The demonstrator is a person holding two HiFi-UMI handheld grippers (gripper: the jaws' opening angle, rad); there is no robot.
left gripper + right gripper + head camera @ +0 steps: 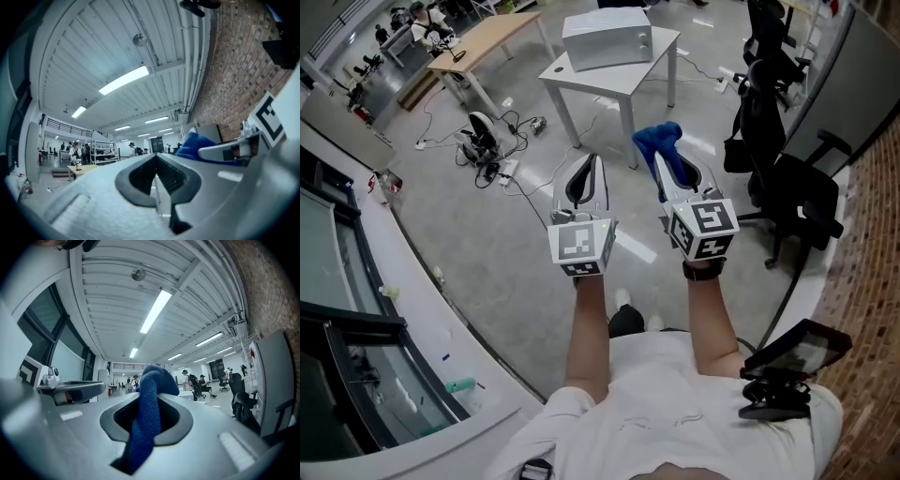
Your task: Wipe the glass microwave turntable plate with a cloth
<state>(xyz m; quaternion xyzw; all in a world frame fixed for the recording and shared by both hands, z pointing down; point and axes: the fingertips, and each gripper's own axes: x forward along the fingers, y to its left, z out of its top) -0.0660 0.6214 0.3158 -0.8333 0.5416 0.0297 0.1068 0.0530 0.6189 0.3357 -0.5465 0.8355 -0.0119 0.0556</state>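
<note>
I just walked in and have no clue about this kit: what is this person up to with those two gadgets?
A person stands holding a gripper in each hand, both raised in front of them. The right gripper is shut on a blue cloth. The left gripper is shut with nothing in it. Ahead, across the floor, a microwave sits on a white table. No glass plate is in view, so no wiping is under way.

A white table (609,80) stands between a wooden desk (487,42) and black chairs (792,202).
</note>
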